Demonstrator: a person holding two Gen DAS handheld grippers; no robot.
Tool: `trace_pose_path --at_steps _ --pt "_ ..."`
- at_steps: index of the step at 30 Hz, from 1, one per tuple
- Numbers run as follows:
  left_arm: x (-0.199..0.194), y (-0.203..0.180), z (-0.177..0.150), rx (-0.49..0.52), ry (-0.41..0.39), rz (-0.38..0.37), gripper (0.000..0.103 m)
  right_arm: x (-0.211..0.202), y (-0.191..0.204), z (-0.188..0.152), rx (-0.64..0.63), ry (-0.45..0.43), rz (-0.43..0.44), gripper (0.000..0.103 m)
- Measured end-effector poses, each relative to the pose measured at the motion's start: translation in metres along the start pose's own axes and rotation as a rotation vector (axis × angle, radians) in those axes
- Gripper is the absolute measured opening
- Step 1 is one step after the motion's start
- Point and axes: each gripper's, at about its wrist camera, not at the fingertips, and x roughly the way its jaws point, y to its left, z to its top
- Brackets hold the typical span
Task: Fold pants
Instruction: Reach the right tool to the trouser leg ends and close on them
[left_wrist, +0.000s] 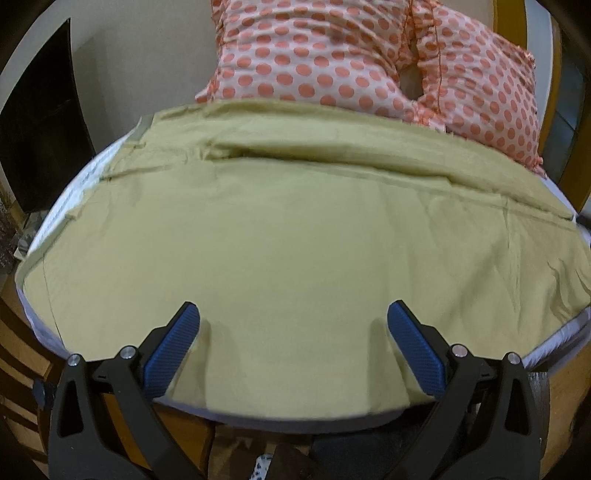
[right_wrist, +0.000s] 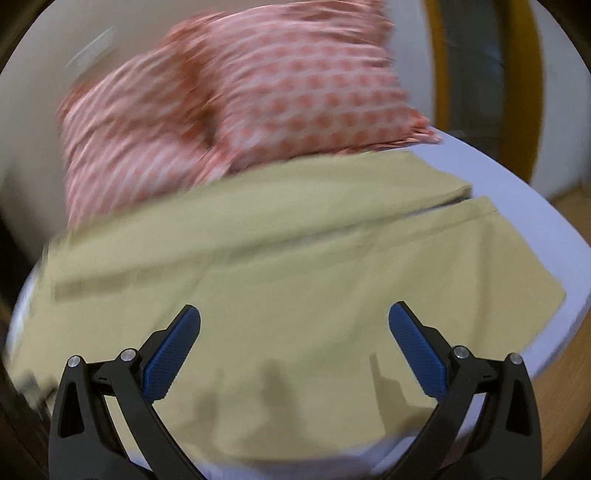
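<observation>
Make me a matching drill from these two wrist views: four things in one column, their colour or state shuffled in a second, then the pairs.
Things:
1. pants
2. pillow
3. left tool
4. bed sheet

Colour or state:
A. white with orange dots
B. pale lavender-white, showing at the edges
C. khaki, spread flat
D. open, holding nothing

Pairs: 1-C, 2-A, 3-D, 4-B

The right tool is open too, over the pants.

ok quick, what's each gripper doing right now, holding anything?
Left gripper: open, holding nothing, over the khaki pants.
Right gripper: open, holding nothing, also over the pants.
</observation>
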Motion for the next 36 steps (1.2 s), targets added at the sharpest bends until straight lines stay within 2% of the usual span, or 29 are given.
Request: trace_pose_path --at_steps 2,4,7,10,12,16,19,20,21,23,24,25,27,30,32,33,36 --pt "-0.004 0.000 0.011 0.000 -0.032 -0.003 0.101 0.019 -0.018 0.036 0.083 0.015 -0.051 0.102" --pt "-0.005 -0.001 0.023 -0.002 -0.053 -0.002 0.101 0.049 -0.033 0.075 0.140 0.025 -0.154 0.088" --pt "0.000 -0.001 0.040 -0.016 -0.064 -0.021 0.101 0.101 -0.049 0.120 0.223 0.096 -0.231 0.073" --pt "0.008 0.001 0.055 -0.033 -0.060 -0.041 0.101 0.149 -0.057 0.150 0.310 0.161 -0.278 0.067" --pt "0.015 0.002 0.064 -0.048 -0.056 -0.055 0.101 0.174 -0.058 0.170 0.351 0.165 -0.316 0.066" --pt "0.026 0.000 0.075 -0.053 -0.048 -0.071 0.101 0.213 -0.063 0.193 0.401 0.161 -0.423 0.066" --pt "0.034 -0.004 0.080 -0.040 -0.045 -0.074 0.101 0.242 -0.072 0.194 0.435 0.211 -0.510 0.066" --pt "0.036 -0.004 0.081 -0.040 -0.044 -0.086 0.101 0.248 -0.074 0.196 0.430 0.220 -0.531 0.063" --pt "0.038 -0.004 0.082 -0.043 -0.043 -0.104 0.101 0.250 -0.072 0.194 0.384 0.194 -0.570 0.056" --pt "0.041 -0.003 0.083 -0.062 -0.055 -0.159 0.101 0.248 -0.074 0.187 0.367 0.157 -0.548 0.045" --pt "0.041 -0.002 0.083 -0.072 -0.066 -0.172 0.101 0.245 -0.076 0.184 0.363 0.144 -0.531 0.026" --pt "0.041 -0.003 0.083 -0.076 -0.077 -0.170 0.101 0.243 -0.079 0.180 0.359 0.133 -0.506 0.014" --pt "0.041 -0.007 0.083 -0.070 -0.084 -0.167 0.101 0.238 -0.090 0.173 0.367 0.103 -0.460 0.006" --pt "0.040 -0.011 0.082 -0.073 -0.073 -0.183 0.101 0.233 -0.105 0.163 0.389 0.063 -0.386 0.002" --pt "0.035 -0.012 0.080 -0.066 -0.076 -0.188 0.101 0.227 -0.119 0.156 0.453 0.031 -0.314 0.001" --pt "0.031 -0.011 0.078 -0.061 -0.086 -0.184 0.101 0.216 -0.129 0.150 0.502 -0.008 -0.253 0.001" --pt "0.022 -0.003 0.076 -0.075 -0.111 -0.181 0.101 0.175 -0.142 0.136 0.537 -0.116 -0.103 0.001"
